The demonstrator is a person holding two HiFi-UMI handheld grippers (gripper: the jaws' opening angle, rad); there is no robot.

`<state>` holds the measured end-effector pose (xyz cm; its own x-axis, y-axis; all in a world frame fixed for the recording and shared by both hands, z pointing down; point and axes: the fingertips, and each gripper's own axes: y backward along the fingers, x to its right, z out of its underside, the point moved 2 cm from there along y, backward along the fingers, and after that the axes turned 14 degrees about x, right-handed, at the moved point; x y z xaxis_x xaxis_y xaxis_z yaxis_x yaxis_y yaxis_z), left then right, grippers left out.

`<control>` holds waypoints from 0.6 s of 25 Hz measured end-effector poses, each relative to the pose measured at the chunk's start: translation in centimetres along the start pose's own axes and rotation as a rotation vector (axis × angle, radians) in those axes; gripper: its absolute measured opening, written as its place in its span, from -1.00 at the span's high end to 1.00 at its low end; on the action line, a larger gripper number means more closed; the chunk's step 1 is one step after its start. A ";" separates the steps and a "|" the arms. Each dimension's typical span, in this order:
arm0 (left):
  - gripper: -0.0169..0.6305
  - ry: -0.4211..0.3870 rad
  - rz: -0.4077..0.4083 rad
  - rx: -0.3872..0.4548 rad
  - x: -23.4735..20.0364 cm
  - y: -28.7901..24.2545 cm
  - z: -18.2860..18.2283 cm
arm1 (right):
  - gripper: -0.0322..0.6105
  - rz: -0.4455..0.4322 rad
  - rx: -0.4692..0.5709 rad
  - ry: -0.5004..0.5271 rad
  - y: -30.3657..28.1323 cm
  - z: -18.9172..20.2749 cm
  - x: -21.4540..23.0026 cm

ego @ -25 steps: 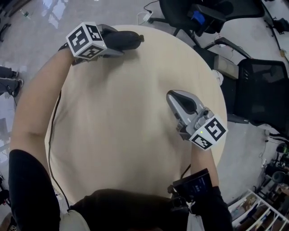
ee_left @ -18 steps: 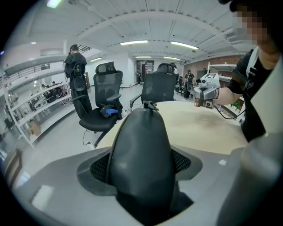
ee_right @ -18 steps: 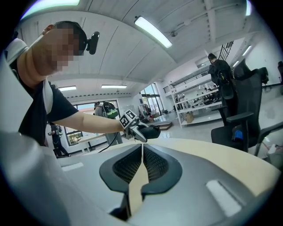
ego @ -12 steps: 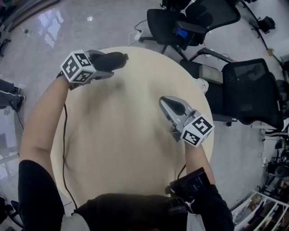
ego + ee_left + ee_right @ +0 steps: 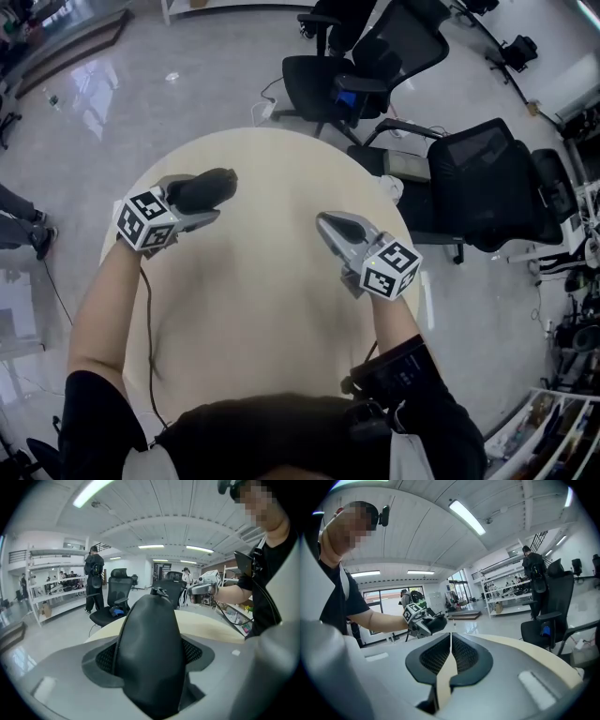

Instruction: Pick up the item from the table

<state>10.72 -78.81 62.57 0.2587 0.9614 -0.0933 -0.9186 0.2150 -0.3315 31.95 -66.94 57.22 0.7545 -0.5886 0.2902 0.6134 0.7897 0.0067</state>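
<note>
Black rounded item (image 5: 150, 658) clamped in left hand-held gripper (image 5: 212, 195), right hand-held gripper (image 5: 450, 645) closed, empty

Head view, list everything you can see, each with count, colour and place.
table: one, beige, round, centre
black item: one, black, held above the table's far left part
office chairs: at least two, black, on the floor beyond the table's right side
floor: one, glossy grey, all around the table
device: one, dark, by the person's right forearm
left gripper: one, grey, closed on the black item
right gripper: one, grey, shut, empty, over the table's right part
</note>
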 end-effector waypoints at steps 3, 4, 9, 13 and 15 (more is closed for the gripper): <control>-0.14 0.039 -0.049 0.057 4.3 4.4 0.3 | 0.82 0.011 0.000 -0.005 0.9 -0.9 -2.5; -0.13 0.052 -0.069 0.079 5.6 6.0 0.5 | 0.82 0.014 0.000 -0.012 1.2 -1.1 -3.4; -0.14 0.051 -0.159 0.157 9.8 14.1 0.1 | 0.83 0.013 0.016 -0.010 1.2 -2.5 -8.8; -0.14 0.062 -0.205 0.209 13.0 20.1 -0.4 | 0.83 0.004 0.012 -0.016 0.7 -3.0 -13.9; -0.14 0.064 -0.221 0.227 14.7 23.0 -0.2 | 0.83 -0.009 0.001 -0.005 0.1 -3.0 -16.7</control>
<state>-6.58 -59.76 53.40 0.4710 0.8760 -0.1036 -0.8794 0.4571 -0.1331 20.07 -57.54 49.51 0.7478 -0.5948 0.2950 0.6199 0.7846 0.0105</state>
